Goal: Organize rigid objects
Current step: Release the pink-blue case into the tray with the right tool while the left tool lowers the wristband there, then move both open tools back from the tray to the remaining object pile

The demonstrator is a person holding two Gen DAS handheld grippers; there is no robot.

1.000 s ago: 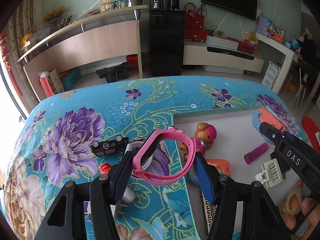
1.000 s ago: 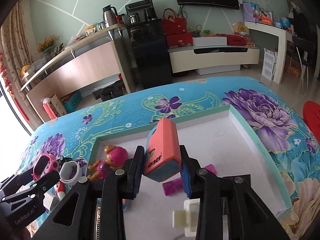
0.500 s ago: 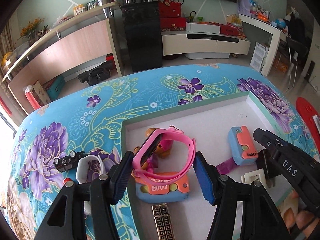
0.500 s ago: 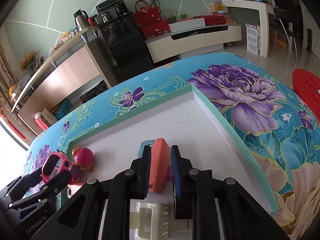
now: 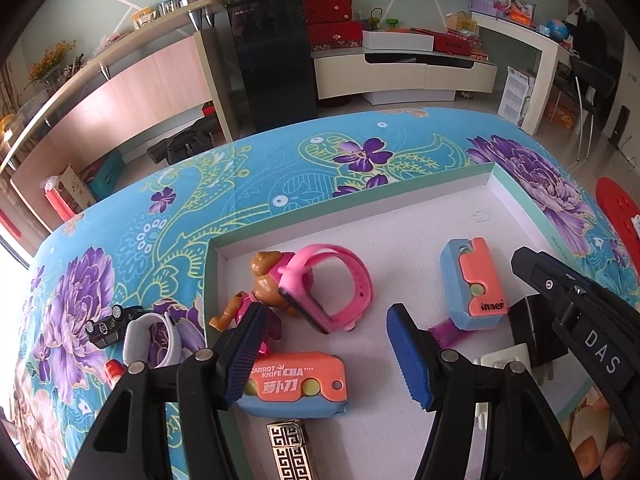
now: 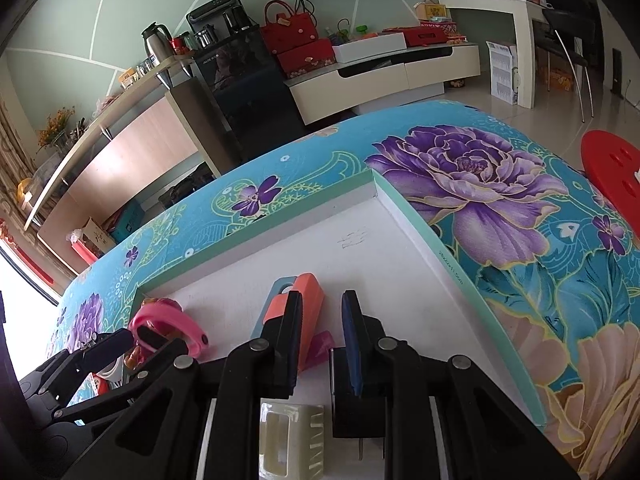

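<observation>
Tray (image 5: 400, 196) holds glossy pink looped watch (image 5: 332, 288), left tool (image 5: 324, 344) agape.

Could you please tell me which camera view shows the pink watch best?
The left wrist view: the pink plastic wristwatch shows whole in the white tray. The right wrist view catches only part of it, low at the left.

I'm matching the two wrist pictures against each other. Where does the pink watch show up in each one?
Left wrist: pink watch sits centre, inside the tray, leaning against the toy pup.
Right wrist: pink watch appears low on the left, near the tray's corner.
Shared landmark: the orange-and-blue cutter.
</observation>
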